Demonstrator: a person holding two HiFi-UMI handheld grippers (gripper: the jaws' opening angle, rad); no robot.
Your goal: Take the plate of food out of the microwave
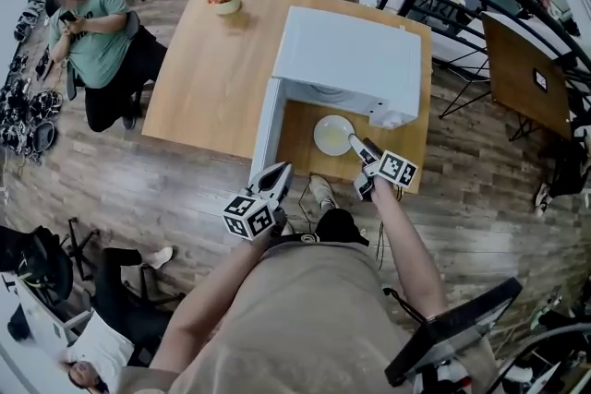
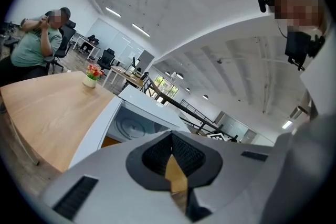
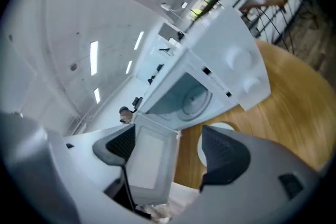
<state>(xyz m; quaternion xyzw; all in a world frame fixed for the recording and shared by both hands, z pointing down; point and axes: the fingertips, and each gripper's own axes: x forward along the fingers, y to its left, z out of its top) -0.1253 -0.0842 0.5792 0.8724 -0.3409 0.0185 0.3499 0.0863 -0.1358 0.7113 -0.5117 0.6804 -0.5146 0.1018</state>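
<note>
White plate (image 1: 332, 135), set before the microwave (image 1: 351, 60) near the worktop (image 1: 203, 78) edge, could be clipped off by the released right gripper (image 1: 362, 146); the left gripper (image 1: 277, 175) is held clenched, empty.

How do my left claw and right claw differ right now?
The left claw is shut; the right claw is wide open. The left claw is near the open microwave door; the right claw appears over the rim of the plate. Both are empty.

Round pale plate (image 1: 332, 135) flat on wooden table (image 1: 203, 78), just before white microwave (image 1: 346, 60), door (image 1: 266, 132) swung open
</note>
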